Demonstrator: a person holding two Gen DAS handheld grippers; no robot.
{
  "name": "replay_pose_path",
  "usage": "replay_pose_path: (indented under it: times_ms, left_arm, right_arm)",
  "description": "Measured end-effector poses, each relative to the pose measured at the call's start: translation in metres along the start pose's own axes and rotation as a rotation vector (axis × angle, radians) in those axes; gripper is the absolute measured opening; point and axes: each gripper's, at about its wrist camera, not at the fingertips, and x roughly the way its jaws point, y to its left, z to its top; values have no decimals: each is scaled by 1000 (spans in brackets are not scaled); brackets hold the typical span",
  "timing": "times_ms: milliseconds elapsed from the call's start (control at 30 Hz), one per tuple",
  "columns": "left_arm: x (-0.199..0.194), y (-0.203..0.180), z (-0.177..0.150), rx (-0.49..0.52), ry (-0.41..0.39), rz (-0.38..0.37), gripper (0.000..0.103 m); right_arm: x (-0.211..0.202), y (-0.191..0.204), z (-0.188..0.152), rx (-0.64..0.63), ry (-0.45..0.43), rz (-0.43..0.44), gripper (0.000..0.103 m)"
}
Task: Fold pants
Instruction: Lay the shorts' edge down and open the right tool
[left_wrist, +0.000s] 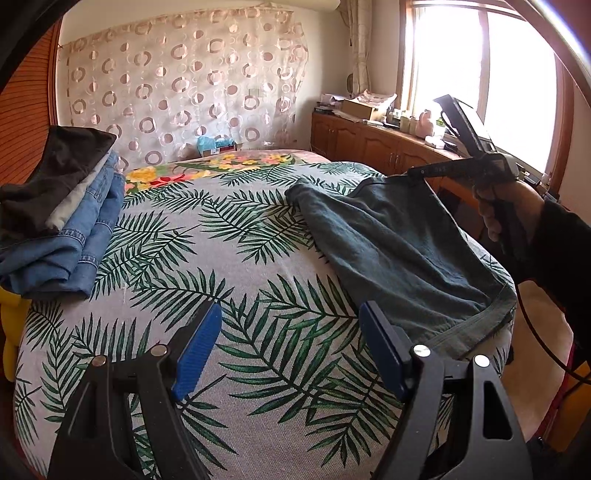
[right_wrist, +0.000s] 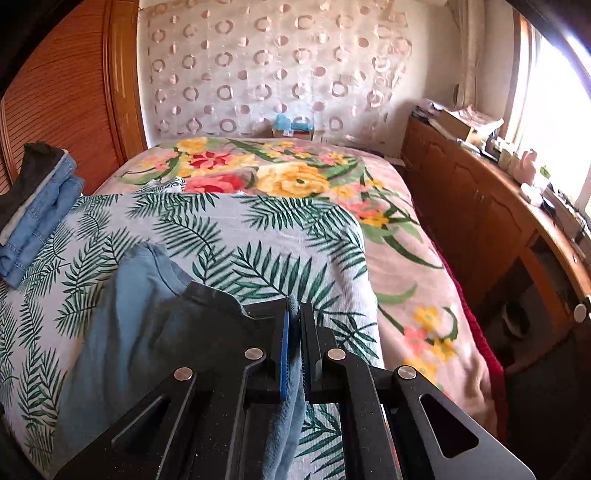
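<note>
We find the right gripper (right_wrist: 294, 354) clamped on the grey-blue pants (left_wrist: 399, 240) at frame right; the left gripper (left_wrist: 290, 354), lower centre, spread wide and empty above the leaf-print sheet (left_wrist: 221, 258).

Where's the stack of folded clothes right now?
The stack of folded clothes sits at the left edge of the bed near the wooden headboard, on the palm-leaf sheet, well apart from the grey-blue pants on the right.

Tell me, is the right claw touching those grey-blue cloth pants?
Touching. The right wrist view shows the right claw shut on the grey-blue cloth pants, fabric pinched between its fingers.
</note>
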Motion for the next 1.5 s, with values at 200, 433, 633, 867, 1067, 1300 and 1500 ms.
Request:
replay_pose_path:
  times_ms: [200,433,633,867,1067,1300,1500]
  left_arm:
    - [2,-3,0,10,10,-3,78]
    - [5,-8,1,20,16,-11,78]
    - [5,-16,2,35,17,-27,78]
    - [6,-29,3,57,20,-40,78]
    - [7,-40,2,84,27,-49,78]
    - [10,-52,2,111,42,-68,78]
    - [16,-62,-2,139,82,-101,78]
  right_arm:
    - [2,-6,-2,22,15,32,28]
    - [-13,-14,-21,49,5,50,31]
    - [-67,-7,-67,51,-22,73,31]
    - [-115,-9,-118,51,-41,68,31]
    - [-140,-15,-148,89,-64,88,33]
    - [-150,-15,-162,142,-66,87,53]
    - [-149,-6,-167,126,-27,125,52]
